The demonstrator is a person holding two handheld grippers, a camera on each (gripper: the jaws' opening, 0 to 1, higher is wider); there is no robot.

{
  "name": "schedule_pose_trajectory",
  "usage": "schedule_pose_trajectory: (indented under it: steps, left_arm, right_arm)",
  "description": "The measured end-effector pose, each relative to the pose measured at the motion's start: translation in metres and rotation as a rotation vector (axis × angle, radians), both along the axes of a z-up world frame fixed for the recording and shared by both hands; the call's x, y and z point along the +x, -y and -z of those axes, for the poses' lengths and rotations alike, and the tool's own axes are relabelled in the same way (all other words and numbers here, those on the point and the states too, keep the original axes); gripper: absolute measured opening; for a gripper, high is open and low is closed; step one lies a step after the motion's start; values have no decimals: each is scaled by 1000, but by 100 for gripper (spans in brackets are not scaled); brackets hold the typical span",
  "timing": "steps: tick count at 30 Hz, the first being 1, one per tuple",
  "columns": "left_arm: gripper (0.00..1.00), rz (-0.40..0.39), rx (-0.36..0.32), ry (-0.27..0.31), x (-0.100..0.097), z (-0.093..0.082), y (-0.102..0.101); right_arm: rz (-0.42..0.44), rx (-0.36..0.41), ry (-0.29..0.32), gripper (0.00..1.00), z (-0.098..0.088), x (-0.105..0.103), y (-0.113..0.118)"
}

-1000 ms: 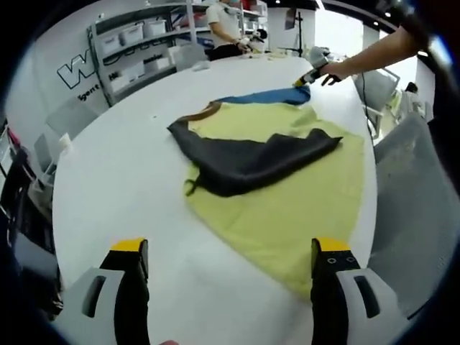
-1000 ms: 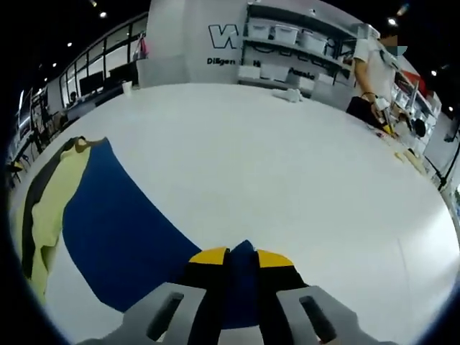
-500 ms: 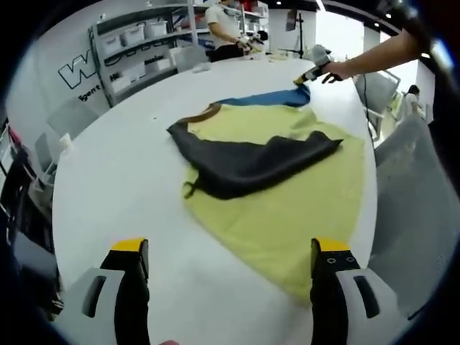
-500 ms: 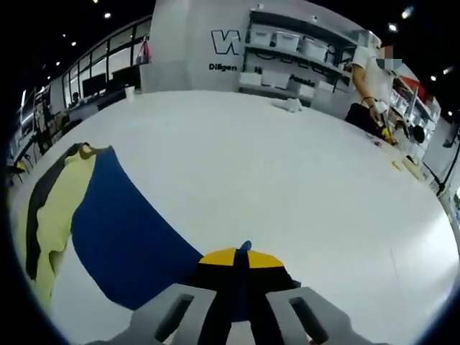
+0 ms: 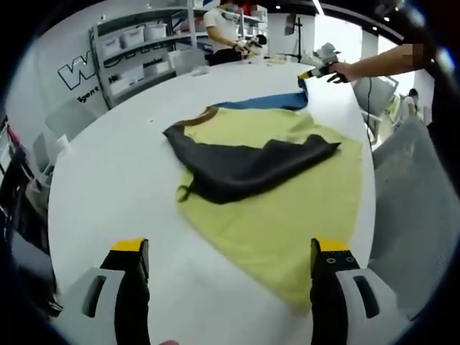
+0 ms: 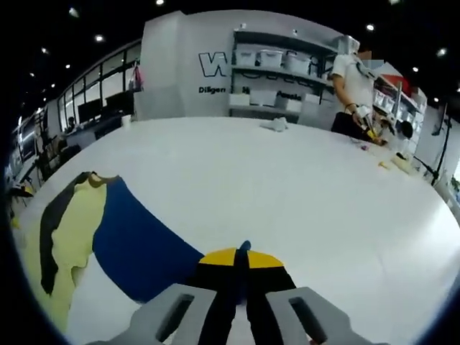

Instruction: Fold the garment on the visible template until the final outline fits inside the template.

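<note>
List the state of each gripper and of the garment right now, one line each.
left gripper: jaws open, holding nothing, above the table
right gripper: jaws shut on the garment's blue corner, lifting it
garment: partly folded, black flap turned over the yellow part, blue part at the far end
table: white, bearing the garment

garment (image 5: 244, 162): soft matt cloth, seen creased, in black, yellow-green and blue panels | counter (image 5: 108, 187): smooth white surface, a faint sheen is seen | left hand-held gripper (image 5: 230, 287): matt grey plastic body, black jaws capped in yellow | right hand-held gripper (image 6: 241, 262): same finish, blue cloth pinched between the jaws
</note>
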State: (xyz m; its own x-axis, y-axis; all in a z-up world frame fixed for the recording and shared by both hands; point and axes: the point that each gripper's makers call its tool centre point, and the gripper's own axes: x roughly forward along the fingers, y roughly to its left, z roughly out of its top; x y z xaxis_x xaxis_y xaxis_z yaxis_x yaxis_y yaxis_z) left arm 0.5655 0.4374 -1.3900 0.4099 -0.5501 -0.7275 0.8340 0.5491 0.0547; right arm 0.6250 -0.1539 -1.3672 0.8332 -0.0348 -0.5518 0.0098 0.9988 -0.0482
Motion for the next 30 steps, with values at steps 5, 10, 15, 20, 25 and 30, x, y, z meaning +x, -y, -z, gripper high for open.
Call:
schedule_pose_trajectory:
  steps: [5,10,15,20,25,30]
  left_arm:
    - [91,7,-17,3,1,0,4]
    - [90,12,-32,7,3,-1,8]
    - [90,19,-40,13,2,-1,9]
    - [90,18,-51,19,4,-2,9]
    - [90,19,-60,21,5,-2,10]
    - [90,18,-65,23,5,-2,10]
  right_arm:
    - [7,-26,11,0,-2,-16,-2]
    - [22,-18,9,0,1,-27,0]
    - [31,-17,13,0,-1,-37,0]
    - [41,-18,10,0,0,-48,1]
    - [57,-20,3,0,1,-59,2]
    - [72,-12,-14,0,8,-72,2]
